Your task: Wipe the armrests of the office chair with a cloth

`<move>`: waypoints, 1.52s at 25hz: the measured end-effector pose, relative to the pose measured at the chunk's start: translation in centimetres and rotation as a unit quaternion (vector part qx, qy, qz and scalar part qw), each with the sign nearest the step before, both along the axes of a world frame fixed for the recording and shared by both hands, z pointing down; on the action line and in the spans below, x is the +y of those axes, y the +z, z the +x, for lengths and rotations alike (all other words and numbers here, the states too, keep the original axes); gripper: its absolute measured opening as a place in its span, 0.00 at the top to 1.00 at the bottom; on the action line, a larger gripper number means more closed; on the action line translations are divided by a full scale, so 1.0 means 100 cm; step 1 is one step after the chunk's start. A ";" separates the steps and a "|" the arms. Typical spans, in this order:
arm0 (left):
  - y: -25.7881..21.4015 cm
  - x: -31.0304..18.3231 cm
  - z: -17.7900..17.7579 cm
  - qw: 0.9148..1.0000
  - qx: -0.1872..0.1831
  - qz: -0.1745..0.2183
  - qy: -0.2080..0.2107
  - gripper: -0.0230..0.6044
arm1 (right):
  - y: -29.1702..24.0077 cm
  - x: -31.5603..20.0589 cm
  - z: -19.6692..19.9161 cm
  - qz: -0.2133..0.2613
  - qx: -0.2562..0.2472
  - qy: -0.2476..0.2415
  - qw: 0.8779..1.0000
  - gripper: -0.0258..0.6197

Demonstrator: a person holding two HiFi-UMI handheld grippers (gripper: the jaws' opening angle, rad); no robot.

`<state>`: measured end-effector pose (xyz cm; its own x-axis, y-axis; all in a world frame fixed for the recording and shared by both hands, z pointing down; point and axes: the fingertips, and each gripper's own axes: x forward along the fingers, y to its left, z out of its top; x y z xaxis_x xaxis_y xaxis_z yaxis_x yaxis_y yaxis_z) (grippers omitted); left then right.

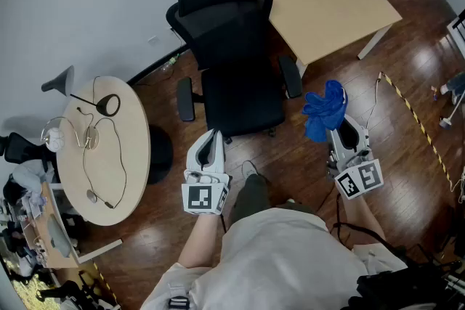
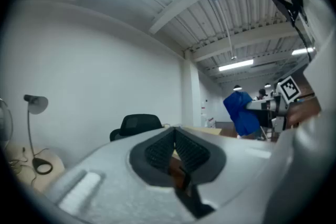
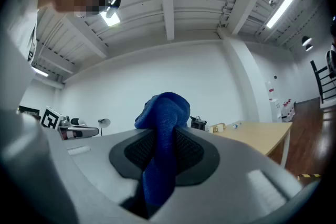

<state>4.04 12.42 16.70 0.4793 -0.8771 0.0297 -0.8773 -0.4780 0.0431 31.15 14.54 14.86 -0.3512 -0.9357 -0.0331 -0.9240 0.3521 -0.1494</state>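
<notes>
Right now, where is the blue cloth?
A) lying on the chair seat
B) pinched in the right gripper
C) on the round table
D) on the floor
B: the blue cloth is squeezed between the jaws of the right gripper, held up beside the office chair and not touching it.

Pale grey left gripper (image 1: 213, 136) and right gripper (image 1: 340, 128), each with a black-and-white marker cube (image 1: 203, 197); beige shirt (image 1: 283, 258)
</notes>
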 end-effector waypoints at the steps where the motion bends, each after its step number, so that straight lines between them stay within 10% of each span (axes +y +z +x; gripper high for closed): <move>1: 0.003 -0.017 -0.003 1.000 -0.006 -0.001 0.009 0.96 | 0.001 -0.014 -0.008 -0.002 -0.003 -0.003 1.000 0.82; 6: 0.041 -0.112 -0.002 0.999 -0.023 -0.005 0.024 0.96 | 0.044 -0.115 -0.026 -0.020 0.013 -0.023 0.999 0.82; 15: 0.186 -0.202 0.047 0.996 -0.026 -0.074 0.032 0.96 | 0.299 -0.275 0.029 -0.200 0.062 0.002 0.978 0.82; 23: 0.260 -0.184 0.057 0.989 -0.021 -0.146 0.022 0.96 | 0.457 -0.390 0.028 -0.354 0.226 -0.022 0.907 0.82; 32: 0.264 -0.188 0.035 0.989 -0.016 -0.146 0.008 0.96 | 0.440 -0.202 0.014 -0.372 0.155 -0.038 0.915 0.82; 38: 0.251 -0.188 0.029 0.991 -0.008 -0.128 -0.027 0.96 | 0.369 -0.214 0.002 -0.247 0.065 -0.047 0.966 0.82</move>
<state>6.94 -6.34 41.81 0.4303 -0.8640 0.2613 -0.9025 -0.4064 0.1425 31.32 -6.85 51.75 -0.4059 -0.7901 0.4593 -0.9139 0.3500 -0.2056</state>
